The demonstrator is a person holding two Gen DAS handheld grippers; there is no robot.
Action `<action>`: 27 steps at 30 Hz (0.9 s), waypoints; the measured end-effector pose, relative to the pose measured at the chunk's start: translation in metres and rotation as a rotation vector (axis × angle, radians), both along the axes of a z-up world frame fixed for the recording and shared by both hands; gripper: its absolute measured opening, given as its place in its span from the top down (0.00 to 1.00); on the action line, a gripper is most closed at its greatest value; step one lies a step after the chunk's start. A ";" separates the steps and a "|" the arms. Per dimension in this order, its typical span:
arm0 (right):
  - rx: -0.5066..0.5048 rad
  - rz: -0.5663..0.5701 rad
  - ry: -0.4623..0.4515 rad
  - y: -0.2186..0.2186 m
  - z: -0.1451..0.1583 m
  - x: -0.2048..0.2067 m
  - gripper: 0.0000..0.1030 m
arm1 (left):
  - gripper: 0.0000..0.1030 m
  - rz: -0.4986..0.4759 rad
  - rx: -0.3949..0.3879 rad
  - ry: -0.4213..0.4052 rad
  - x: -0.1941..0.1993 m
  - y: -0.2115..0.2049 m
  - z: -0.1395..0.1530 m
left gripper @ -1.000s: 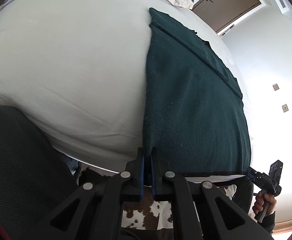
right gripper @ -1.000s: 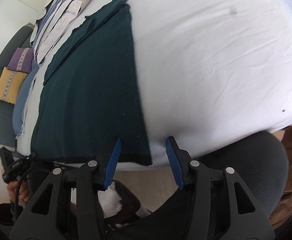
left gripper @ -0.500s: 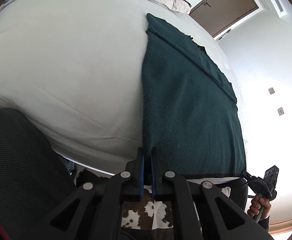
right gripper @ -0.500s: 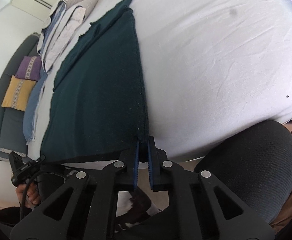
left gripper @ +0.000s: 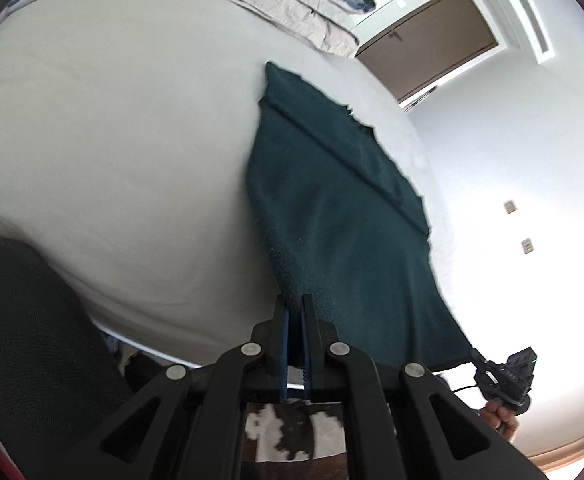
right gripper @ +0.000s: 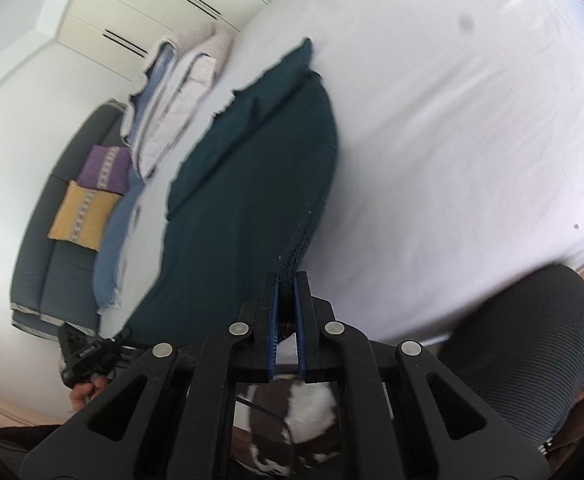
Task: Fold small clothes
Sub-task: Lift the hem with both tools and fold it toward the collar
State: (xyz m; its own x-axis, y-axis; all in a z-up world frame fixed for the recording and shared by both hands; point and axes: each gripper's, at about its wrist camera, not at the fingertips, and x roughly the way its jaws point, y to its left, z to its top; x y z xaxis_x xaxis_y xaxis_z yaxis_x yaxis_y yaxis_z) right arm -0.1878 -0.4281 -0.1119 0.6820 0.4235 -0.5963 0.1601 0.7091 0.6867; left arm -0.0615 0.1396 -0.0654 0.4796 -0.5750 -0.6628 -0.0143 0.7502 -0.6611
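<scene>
A dark green garment (left gripper: 340, 216) lies lengthwise on a white bed (left gripper: 111, 140), its near end lifted off the sheet. My left gripper (left gripper: 295, 308) is shut on its near left corner. My right gripper (right gripper: 286, 284) is shut on its near right corner, and the garment (right gripper: 251, 200) sags between the two. The far end with a fold line rests flat on the bed. The right gripper also shows at the lower right of the left wrist view (left gripper: 504, 376).
Folded bedding (right gripper: 179, 92) is stacked at the far end of the bed. A dark sofa with purple and yellow cushions (right gripper: 87, 200) stands to the left. A black chair back (right gripper: 524, 332) is near me. A brown door (left gripper: 428, 36) is beyond the bed.
My right gripper closed on the garment's near right corner. Both grippers then lifted the near edge up off the bed and moved it forward.
</scene>
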 end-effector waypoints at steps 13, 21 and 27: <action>0.091 -0.058 -0.156 -0.011 0.060 0.047 0.94 | 0.95 0.068 -0.135 -0.074 0.050 0.020 0.036; 0.087 -0.085 -0.217 -0.025 0.102 0.108 0.94 | 0.95 0.089 -0.152 -0.100 0.099 0.022 0.049; 0.080 -0.118 -0.232 -0.040 0.118 0.166 0.94 | 0.95 0.096 -0.137 -0.123 0.149 0.016 0.059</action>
